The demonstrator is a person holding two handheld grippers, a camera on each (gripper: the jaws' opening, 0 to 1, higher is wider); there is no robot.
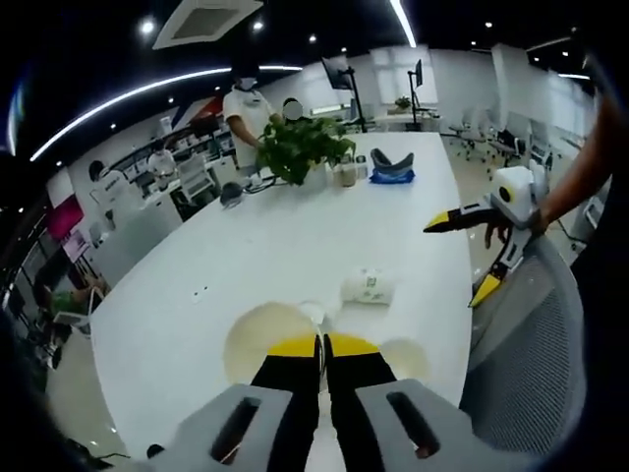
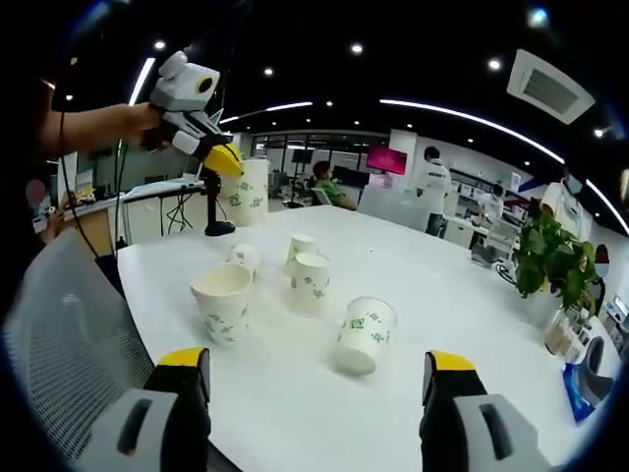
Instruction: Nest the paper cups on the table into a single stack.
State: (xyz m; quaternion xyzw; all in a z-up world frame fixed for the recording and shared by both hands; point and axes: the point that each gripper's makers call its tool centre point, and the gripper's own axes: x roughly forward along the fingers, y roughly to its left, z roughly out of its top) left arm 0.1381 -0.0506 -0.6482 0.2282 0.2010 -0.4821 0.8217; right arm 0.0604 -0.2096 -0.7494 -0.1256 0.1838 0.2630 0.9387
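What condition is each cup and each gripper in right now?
Left gripper: shut on lifted cup stack.
Right gripper: open, holding nothing.
Nearest cup: upright, mouth up.
Tipped cup: on its side.
Two cups: upside down, side by side.
Small cup: lying down.

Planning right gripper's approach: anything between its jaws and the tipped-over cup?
Bare tabletop only, in the right gripper view, between the right gripper and the tipped cup.

Left gripper view: the left gripper (image 1: 321, 346) hides most of the held cup stack (image 1: 263, 334), only pale rims showing either side of its jaws. Right gripper view: the far small cup (image 2: 245, 258) sits partly behind the near-left cup (image 2: 223, 301). Green print on the tipped cup (image 2: 362, 334) too small to read.
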